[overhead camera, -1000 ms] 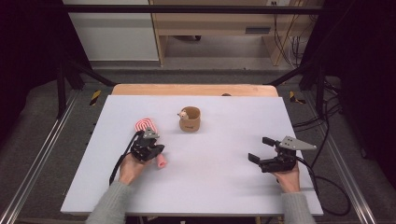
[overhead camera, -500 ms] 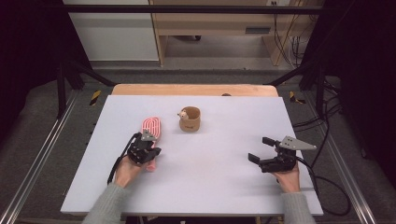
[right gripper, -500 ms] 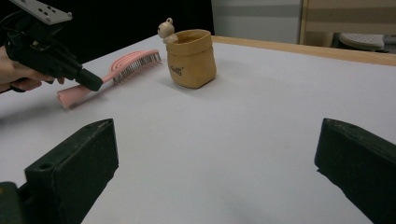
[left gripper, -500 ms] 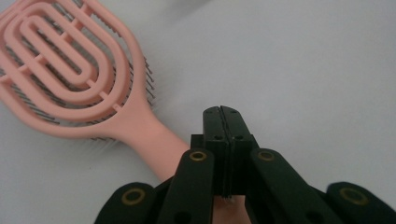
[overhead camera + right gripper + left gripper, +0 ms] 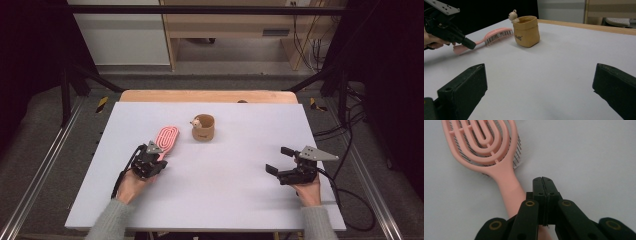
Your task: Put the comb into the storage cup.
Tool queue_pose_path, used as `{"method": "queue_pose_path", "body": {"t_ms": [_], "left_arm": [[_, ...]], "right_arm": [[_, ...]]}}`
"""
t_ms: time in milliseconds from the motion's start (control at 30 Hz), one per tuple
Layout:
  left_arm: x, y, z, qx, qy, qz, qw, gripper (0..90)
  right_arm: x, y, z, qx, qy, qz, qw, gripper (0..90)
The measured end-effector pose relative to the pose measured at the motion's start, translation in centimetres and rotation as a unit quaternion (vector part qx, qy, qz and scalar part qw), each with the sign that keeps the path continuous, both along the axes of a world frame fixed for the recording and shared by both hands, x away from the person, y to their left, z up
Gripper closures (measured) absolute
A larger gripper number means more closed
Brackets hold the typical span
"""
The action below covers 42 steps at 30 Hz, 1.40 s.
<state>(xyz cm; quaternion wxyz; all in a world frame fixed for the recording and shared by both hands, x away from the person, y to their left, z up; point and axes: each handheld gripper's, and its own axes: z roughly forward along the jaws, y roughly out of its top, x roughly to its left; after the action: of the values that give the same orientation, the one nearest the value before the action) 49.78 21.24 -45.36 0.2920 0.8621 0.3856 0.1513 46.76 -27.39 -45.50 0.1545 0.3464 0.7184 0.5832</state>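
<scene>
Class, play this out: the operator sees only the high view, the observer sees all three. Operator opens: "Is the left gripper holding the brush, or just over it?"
Observer: The left gripper is shut on nothing. Its jaws are pressed together beside the handle of the brush, which lies flat on the table.
Operator: Which way do the bristles face?
Observer: Down. In the right gripper view the bristles point at the table beneath the pink head.
Operator: And the right gripper?
Observer: The right gripper is wide open, with bare table between its jaws.
Operator: What sits on the cup's rim?
Observer: A small pale figure with a round head on the rim of the cup, on the brush side.
</scene>
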Motion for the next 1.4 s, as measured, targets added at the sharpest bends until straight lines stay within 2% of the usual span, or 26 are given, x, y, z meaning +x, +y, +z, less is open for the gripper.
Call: {"method": "queue_pose_path", "body": {"t_ms": [367, 600, 733, 800, 867, 900, 933, 967, 1000, 1067, 1100, 1200, 1333, 1367, 1400], "left_arm": [[-0.2, 1.4, -0.1, 0.0, 0.004, 0.013, 0.9999, 89.6], [-0.4, 1.5, 0.0, -0.004, 0.001, 0.012, 0.9999, 89.6], [-0.8, 1.8, 0.5, -0.018, -0.008, 0.013, 0.9997, 89.5], [-1.1, 2.2, 1.2, -0.035, -0.018, 0.02, 0.999, 87.7], [-1.2, 2.4, 1.5, -0.04, -0.022, 0.023, 0.9987, 86.3], [-1.2, 2.6, 1.7, -0.046, -0.025, 0.027, 0.9983, 82.2], [-1.3, 2.7, 1.8, -0.05, -0.027, 0.029, 0.9979, 82.2], [-1.4, 3.1, 2.2, -0.062, -0.032, 0.039, 0.9968, 74.5], [-1.4, 3.1, 2.2, -0.062, -0.032, 0.039, 0.9968, 71.9], [-1.4, 3.4, 2.4, -0.07, -0.032, 0.047, 0.9959, 61.4], [-1.4, 3.6, 2.4, -0.072, -0.032, 0.052, 0.9955, 61.4], [-1.4, 4.1, 2.7, -0.088, -0.034, 0.063, 0.9936, 44.5], [-1.5, 4.3, 2.9, -0.094, -0.043, 0.067, 0.9924, 36.1], [-1.5, 4.3, 3.0, -0.094, -0.043, 0.069, 0.9923, 32.5], [-1.5, 4.3, 3.1, -0.093, -0.041, 0.071, 0.9923, 24.3]], "right_arm": [[0.0, 0.0, 0.0, 0.0, 0.0, 0.0, 1.0, 0.2], [0.0, 0.0, 0.0, -0.001, 0.0, 0.0, 1.0, 0.1], [0.0, 0.0, 0.0, 0.0, 0.0, 0.0, 1.0, 0.2], [0.0, 0.0, 0.0, 0.0, 0.0, 0.0, 1.0, 0.1], [0.0, 0.0, 0.0, 0.001, 0.0, 0.0, 1.0, 0.1], [0.0, 0.0, 0.0, 0.001, 0.0, 0.0, 1.0, 0.1], [0.0, 0.0, 0.0, 0.001, 0.0, 0.0, 1.0, 0.1], [0.0, 0.0, 0.0, 0.001, 0.0, 0.0, 1.0, 0.2], [0.0, 0.0, 0.0, 0.001, 0.0, 0.0, 1.0, 0.2], [0.0, 0.0, 0.0, 0.001, 0.0, 0.0, 1.0, 0.1], [0.0, 0.0, 0.0, 0.001, 0.0, 0.0, 1.0, 0.1], [0.0, 0.0, 0.0, 0.001, 0.001, 0.0, 1.0, 0.1], [0.0, 0.0, 0.0, 0.0, 0.001, 0.001, 1.0, 0.2], [0.0, 0.0, 0.0, 0.001, 0.001, 0.0, 1.0, 0.1], [0.0, 0.0, 0.0, 0.001, 0.001, 0.001, 1.0, 0.2]]}}
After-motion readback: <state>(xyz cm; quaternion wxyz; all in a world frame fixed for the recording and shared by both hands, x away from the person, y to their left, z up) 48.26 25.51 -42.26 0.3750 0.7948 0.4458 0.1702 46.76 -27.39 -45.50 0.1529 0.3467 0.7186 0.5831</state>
